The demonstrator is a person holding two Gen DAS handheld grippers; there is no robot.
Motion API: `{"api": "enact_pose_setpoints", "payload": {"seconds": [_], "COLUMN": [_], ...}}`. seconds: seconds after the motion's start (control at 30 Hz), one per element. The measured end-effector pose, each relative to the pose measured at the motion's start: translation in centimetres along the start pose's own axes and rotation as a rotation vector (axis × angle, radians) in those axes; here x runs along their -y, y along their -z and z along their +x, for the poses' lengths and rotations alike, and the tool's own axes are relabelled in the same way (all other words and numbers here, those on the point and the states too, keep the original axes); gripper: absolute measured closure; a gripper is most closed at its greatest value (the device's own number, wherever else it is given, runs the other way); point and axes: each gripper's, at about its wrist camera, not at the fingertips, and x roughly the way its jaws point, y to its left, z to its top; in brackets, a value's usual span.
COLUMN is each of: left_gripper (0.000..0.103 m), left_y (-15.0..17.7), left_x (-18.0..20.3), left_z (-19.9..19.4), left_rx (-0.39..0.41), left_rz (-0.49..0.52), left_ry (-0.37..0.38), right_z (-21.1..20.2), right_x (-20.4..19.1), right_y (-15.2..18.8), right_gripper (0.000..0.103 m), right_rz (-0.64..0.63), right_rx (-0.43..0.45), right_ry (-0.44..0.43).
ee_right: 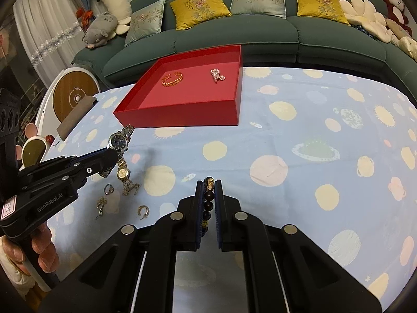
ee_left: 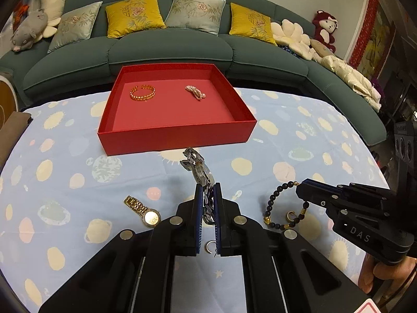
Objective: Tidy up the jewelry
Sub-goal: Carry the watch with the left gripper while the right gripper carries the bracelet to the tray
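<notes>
At the bottom centre of the left wrist view, the left gripper [ee_left: 208, 190] is seen with its fingers pinching the band of a silver watch [ee_left: 199, 168], which is lifted clear of the bench [ee_left: 78, 156] so that its dial and free end stand above the fingertips. In the right wrist view the same watch [ee_right: 120, 140] is shown at the left of the frame, its dark blue dial facing the camera at the tip of the left gripper [ee_right: 109, 157]. At the bottom centre of that view, the right gripper [ee_right: 209, 190] is seen with its fingers pinching a dark bead bracelet [ee_right: 209, 195] with gold spacers; in the left wrist view this bracelet [ee_left: 276, 200] hangs as a loop from the right gripper [ee_left: 299, 189] at lower right. On the cloth just beyond the left gripper, a gold watch [ee_left: 144, 210] lies at lower left of the left wrist view, with small rings and earrings [ee_right: 143, 211] scattered beside it. Farther back, in the middle of the frame, a red tray [ee_left: 177, 137] stands on the bench, and in it a gold bangle [ee_left: 143, 93] and a pink bead piece [ee_left: 195, 92] lie apart. Behind the bench, a green sofa [ee_left: 169, 52] with cushions is seen.
</notes>
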Motion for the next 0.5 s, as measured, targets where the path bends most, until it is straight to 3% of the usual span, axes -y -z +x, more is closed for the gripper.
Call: {"api": "enact_pose_setpoints", "payload": {"seconds": [0.3, 0.5], "left_gripper": [0.098, 0.097], "left_y": [-3.0, -6.8], "left_x": [-2.1, -4.0], "left_z": [-2.4, -1.8], "left_rx": [0.068, 0.087], "left_rz": [-0.051, -0.078], "left_ry": [-0.029, -0.065], "right_z": [-0.9, -1.7], "right_x": [-1.3, -2.7], "right_y": [-2.9, -8.0], "right_gripper": [0.096, 0.096], "right_rz": [0.009, -0.003], "right_rx": [0.059, 0.131], "right_ry": [-0.029, -0.051]}}
